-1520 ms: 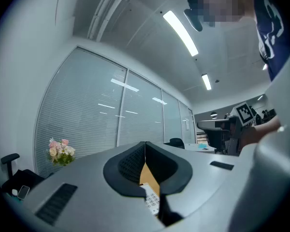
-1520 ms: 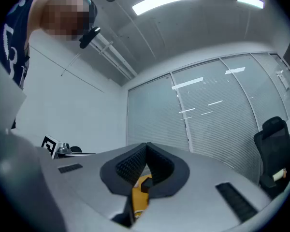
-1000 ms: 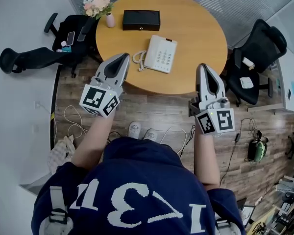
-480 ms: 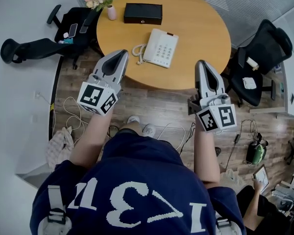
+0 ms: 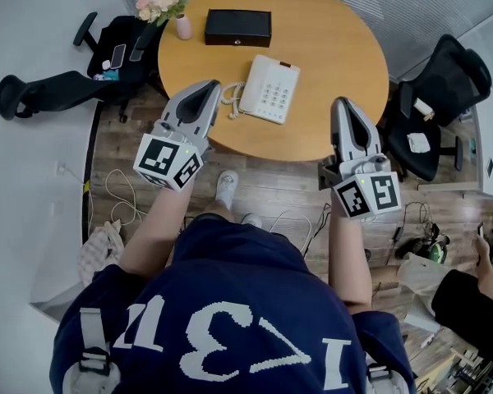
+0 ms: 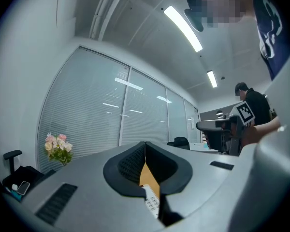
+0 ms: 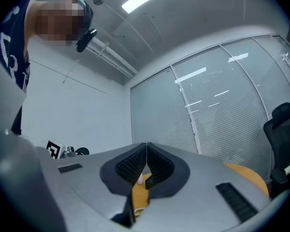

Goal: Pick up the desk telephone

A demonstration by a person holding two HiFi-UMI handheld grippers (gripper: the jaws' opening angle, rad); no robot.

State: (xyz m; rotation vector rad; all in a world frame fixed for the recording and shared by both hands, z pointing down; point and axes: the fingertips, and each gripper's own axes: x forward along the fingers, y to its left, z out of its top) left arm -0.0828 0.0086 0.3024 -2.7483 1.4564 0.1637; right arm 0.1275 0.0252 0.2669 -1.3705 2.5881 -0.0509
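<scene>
A white desk telephone with a coiled cord lies near the middle of the round wooden table; a strip of its keypad shows through the left gripper's jaws. My left gripper is shut and empty, its tip over the table's near left edge, just left of the phone's cord. My right gripper is also shut and empty, its tip over the table's near right edge, right of the phone. In the gripper views both pairs of jaws meet with nothing between them.
A black box lies at the table's far side and a pink flower vase at its far left edge. Black office chairs stand to the left and right. Cables lie on the wooden floor. Another person is at lower right.
Both grippers have moved a little forward toward the table, staying shut. A person has come into view at the lower right.
</scene>
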